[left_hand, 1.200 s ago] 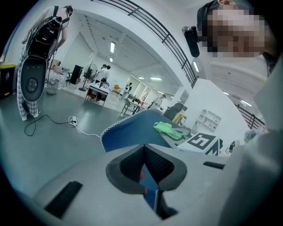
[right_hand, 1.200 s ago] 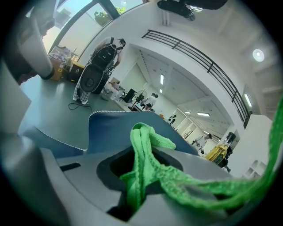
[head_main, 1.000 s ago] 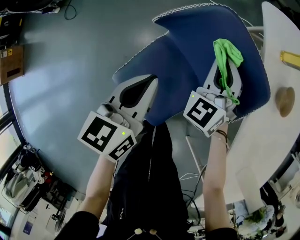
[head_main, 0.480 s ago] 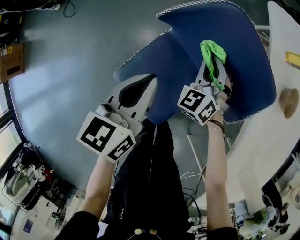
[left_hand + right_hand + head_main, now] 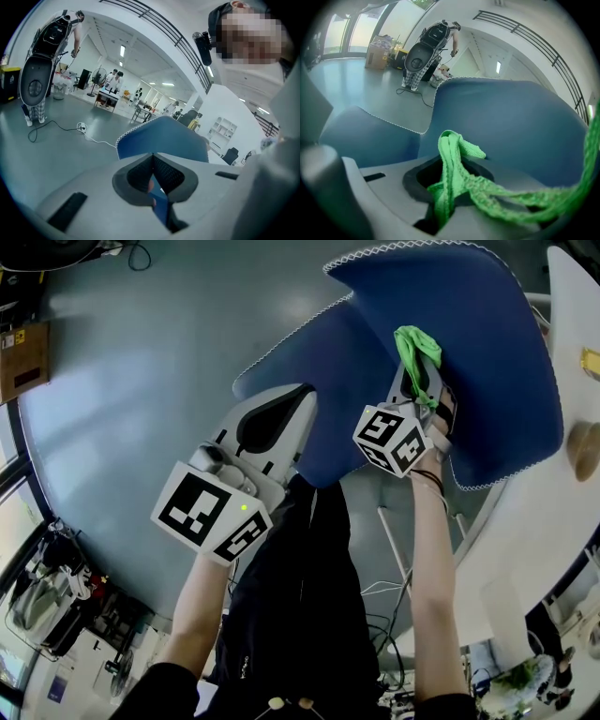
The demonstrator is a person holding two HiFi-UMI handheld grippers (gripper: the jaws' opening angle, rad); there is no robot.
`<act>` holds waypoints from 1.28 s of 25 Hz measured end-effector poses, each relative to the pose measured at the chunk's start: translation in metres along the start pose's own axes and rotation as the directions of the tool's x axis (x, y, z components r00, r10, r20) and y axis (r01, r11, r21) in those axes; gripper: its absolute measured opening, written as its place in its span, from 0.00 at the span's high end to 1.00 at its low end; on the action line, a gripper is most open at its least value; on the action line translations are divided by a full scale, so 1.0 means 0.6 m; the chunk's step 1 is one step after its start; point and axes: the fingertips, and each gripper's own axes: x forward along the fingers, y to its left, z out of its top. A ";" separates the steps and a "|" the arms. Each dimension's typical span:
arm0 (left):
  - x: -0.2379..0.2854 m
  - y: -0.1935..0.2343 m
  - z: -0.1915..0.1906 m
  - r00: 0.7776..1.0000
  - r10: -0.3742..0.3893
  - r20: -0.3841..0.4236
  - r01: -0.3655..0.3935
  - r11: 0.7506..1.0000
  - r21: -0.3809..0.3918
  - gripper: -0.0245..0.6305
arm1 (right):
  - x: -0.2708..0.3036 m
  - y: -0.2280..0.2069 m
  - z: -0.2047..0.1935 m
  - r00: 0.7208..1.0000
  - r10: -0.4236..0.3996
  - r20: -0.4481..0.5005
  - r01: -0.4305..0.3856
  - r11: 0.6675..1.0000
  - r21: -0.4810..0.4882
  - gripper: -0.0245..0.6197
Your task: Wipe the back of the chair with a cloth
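We are in the wiping step. Our right gripper is clenched on the cloth, which seems pressed on the back of the chair, near its middle. Our left gripper pinches the chair's edge. Next, we judge, the cloth must be dragged across the back under firm pressure.

Glossy grey floor, white table, bright windows

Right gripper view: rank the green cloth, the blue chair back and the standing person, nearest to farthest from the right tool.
1. Green cloth, clamped in the right tool itself.
2. Blue chair back, just beyond, filling the centre and right.
3. Standing person, far off across the floor, upper left.
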 end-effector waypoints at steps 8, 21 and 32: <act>-0.012 0.028 0.000 1.000 0.022 -0.003 -0.022 1.000 -0.011 0.96 | 0.034 0.041 -0.023 0.998 0.040 -0.047 -0.041 0.999 -0.014 0.89; -0.030 0.039 -0.005 0.999 0.051 -0.006 -0.051 0.998 -0.021 0.96 | 0.069 0.118 -0.103 0.979 0.134 -0.156 -0.145 0.987 -0.066 0.89; -0.039 0.030 -0.006 0.999 0.049 -0.002 -0.049 0.999 -0.022 0.96 | 0.074 0.171 -0.165 0.937 0.218 -0.275 -0.239 0.970 -0.046 0.89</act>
